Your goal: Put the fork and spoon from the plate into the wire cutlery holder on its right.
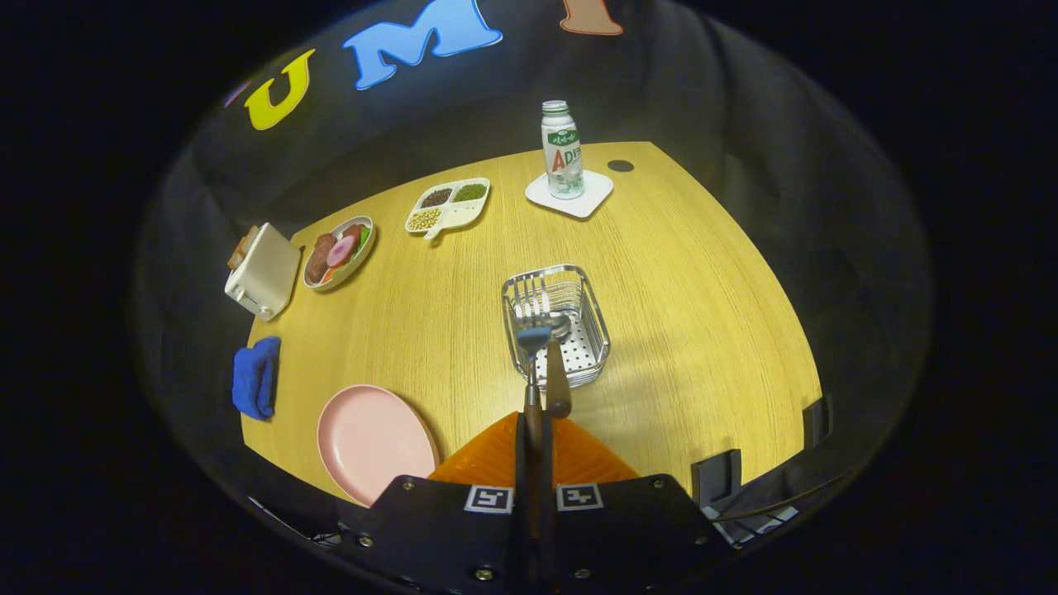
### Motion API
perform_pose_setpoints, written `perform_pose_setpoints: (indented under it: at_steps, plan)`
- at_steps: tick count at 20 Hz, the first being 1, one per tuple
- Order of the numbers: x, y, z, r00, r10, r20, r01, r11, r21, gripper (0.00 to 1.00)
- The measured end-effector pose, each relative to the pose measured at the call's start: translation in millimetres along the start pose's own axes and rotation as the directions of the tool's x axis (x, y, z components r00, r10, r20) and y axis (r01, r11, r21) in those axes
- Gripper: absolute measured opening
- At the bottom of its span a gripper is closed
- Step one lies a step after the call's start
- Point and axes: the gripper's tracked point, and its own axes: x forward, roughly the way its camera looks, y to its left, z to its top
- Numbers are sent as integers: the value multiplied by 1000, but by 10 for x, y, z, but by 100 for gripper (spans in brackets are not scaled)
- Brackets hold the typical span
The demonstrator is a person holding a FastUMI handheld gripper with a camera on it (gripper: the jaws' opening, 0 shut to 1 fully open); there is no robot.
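A fork (533,335) with a dark handle sticks out ahead of my gripper (534,426), whose fingers are shut on the handle. The fork's tines hang over the near-left part of the wire cutlery holder (591,310), above its rim. A spoon (559,384) lies in the holder, bowl down on the perforated bottom, its brown handle leaning out over the front rim just right of the fork. The pink plate (372,442) sits to the left of my fingers with nothing on it.
Beyond the holder stands a white bottle (562,153) on a white coaster (588,202). A divided dish of beans (447,207), a plate of food (339,252), a white toaster (263,271) and a blue cloth (255,378) line the left side. Black clamps (716,477) grip the near-right table edge.
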Motion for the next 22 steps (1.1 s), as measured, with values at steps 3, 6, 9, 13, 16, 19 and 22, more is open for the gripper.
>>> perform_pose_setpoints:
  at_steps: [3, 6, 9, 13, 16, 19, 22]
  plan:
    - [6, -66, -24, 999, -3, -33, 3, 1000, -10, 5]
    - [-2, -82, -41, 998, 2, -60, -2, 1000, -2, 5]
    - [-19, -132, -35, 997, -3, -83, 2, 1000, -9, 5]
    - [-24, -204, -4, 993, -11, -115, 9, 1000, -20, 5]
    - [-30, -221, -19, 991, -17, -134, 10, 999, -48, 5]
    - [-55, -212, -16, 988, -16, -153, 6, 998, -67, 5]
    - [-35, -164, -31, 984, -5, -180, -8, 997, -71, 5]
